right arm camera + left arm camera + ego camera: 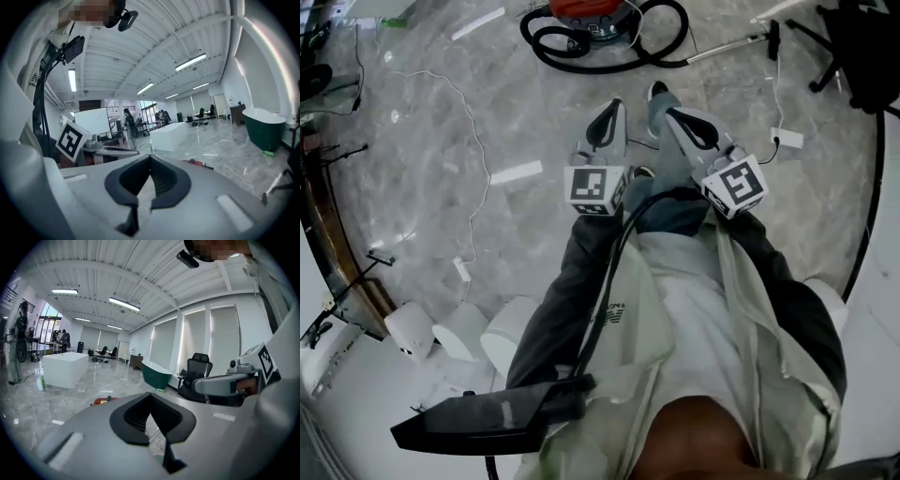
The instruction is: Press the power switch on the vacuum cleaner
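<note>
Red vacuum cleaner [586,11] with black hose [553,37] ahead of both grippers, on grey-veined marble floor [422,122]. Left gripper [150,394] and right gripper [150,158] show grey shells, black pads and black-and-white marker cubes [598,187].

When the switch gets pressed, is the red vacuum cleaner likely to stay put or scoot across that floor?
The vacuum cleaner looks like a low canister, so it probably won't tip. The floor looks polished and glossy, so a sideways push may slide it; pressing downward seems safer. Its coiled hose looks floppy and should offer little anchoring.
</note>
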The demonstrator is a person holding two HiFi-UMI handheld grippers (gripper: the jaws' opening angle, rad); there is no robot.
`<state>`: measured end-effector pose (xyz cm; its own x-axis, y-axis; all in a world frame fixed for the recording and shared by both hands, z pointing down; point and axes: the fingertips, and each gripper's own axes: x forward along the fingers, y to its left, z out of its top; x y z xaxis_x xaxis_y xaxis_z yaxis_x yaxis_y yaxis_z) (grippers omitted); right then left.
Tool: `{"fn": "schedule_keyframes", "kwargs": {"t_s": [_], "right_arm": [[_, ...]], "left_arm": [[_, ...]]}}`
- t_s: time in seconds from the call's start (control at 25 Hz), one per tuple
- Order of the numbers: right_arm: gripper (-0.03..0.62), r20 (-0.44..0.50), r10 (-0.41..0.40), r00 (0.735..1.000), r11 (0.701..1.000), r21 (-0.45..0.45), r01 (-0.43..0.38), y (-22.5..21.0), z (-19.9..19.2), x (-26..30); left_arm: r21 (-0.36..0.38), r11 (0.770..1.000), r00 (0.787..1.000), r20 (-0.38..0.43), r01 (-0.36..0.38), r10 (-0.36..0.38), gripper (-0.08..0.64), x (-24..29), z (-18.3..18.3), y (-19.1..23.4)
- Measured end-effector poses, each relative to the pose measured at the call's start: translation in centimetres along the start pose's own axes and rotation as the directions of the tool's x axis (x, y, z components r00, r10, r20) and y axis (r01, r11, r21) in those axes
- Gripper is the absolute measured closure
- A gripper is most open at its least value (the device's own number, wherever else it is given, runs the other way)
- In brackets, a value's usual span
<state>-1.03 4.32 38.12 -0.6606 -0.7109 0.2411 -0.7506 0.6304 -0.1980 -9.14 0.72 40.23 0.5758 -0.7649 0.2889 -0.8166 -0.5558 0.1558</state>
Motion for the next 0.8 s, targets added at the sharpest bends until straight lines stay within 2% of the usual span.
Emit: {"fn": "schedule_keyframes", "kwargs": {"t_s": [0.12,0.28,0.52,0.64,0.8], "right_arm": [[0.592,0.019,-0.023,1.000,1.000,0.013,0.023,2.2,2.0,-3.7],[0.592,-0.009,-0.003,1.000,1.000,0.014,0.003,4.6,2.8,-6.2],[0.592,-0.004,0.047,0.999,0.999,-0.007,-0.047,5.5,3.6,-10.0],[0.592,0.008,0.052,0.999,0.998,-0.034,-0.052,5.6,4.1,-12.9],[0.592,0.005,0.032,0.999,0.999,-0.018,-0.032,4.3,3.4,-17.6]], "left_arm": [[-0.011,1.000,1.000,-0.003,-0.015,0.015,0.560,-3.8,0.0,-2.3],[-0.040,0.997,0.998,-0.015,-0.064,0.063,0.560,-7.7,-0.2,-3.4],[-0.050,0.993,0.994,0.018,-0.102,0.103,0.560,-9.2,1.7,-7.6],[-0.046,0.995,0.994,0.051,-0.091,0.093,0.560,-9.2,2.7,-11.1],[-0.056,0.997,0.996,0.069,-0.048,0.051,0.560,-8.6,2.8,-16.8]]}}
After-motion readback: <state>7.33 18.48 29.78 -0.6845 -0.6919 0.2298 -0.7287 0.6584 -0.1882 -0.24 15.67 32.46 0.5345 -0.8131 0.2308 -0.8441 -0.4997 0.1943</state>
